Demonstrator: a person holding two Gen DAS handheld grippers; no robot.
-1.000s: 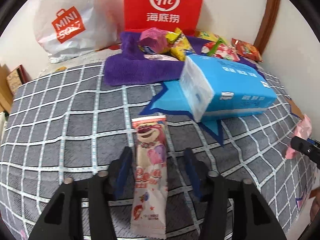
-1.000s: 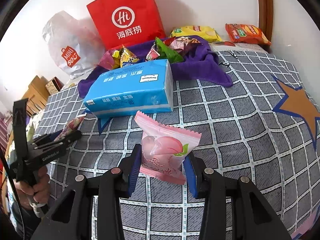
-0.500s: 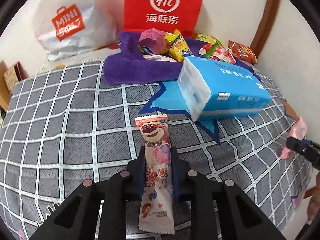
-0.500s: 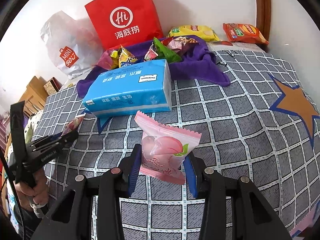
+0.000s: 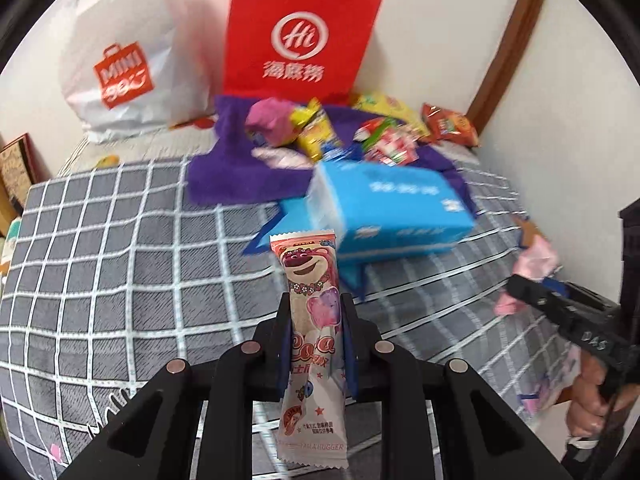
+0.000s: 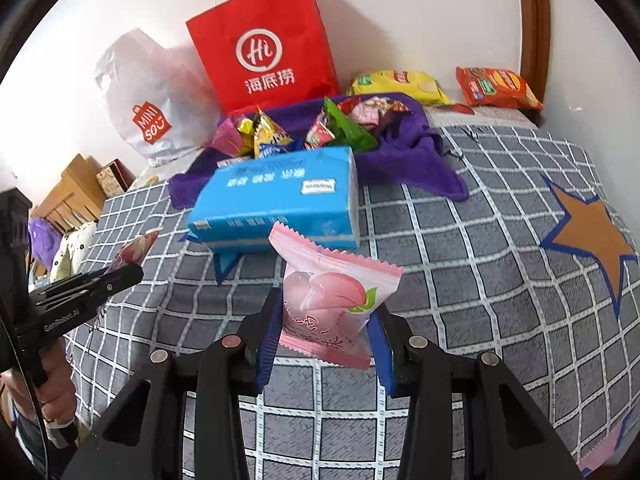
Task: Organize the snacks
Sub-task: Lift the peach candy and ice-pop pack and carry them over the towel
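My left gripper (image 5: 314,312) is shut on a long pink bear-print snack stick (image 5: 310,276), held upright above the grey checked bedspread (image 5: 120,280). My right gripper (image 6: 326,320) is shut on a pink peach snack pouch (image 6: 332,296), also lifted off the cover. In the right wrist view the left gripper (image 6: 120,272) shows at the far left with the snack stick (image 6: 134,246) poking out. The peach pouch (image 5: 532,268) appears at the right edge of the left wrist view. A purple towel (image 5: 224,176) at the back holds several snack packets (image 5: 312,132).
A blue tissue pack (image 6: 280,196) lies mid-bed in front of the towel. A red paper bag (image 6: 264,44) and a white plastic bag (image 6: 148,100) lean on the wall. Yellow and orange chip bags (image 6: 400,84) lie at the back right. Wooden furniture (image 6: 68,196) stands left.
The left gripper closed on the bear-print stick, which lay on the cover, and lifted it. The right gripper kept still with the peach pouch.
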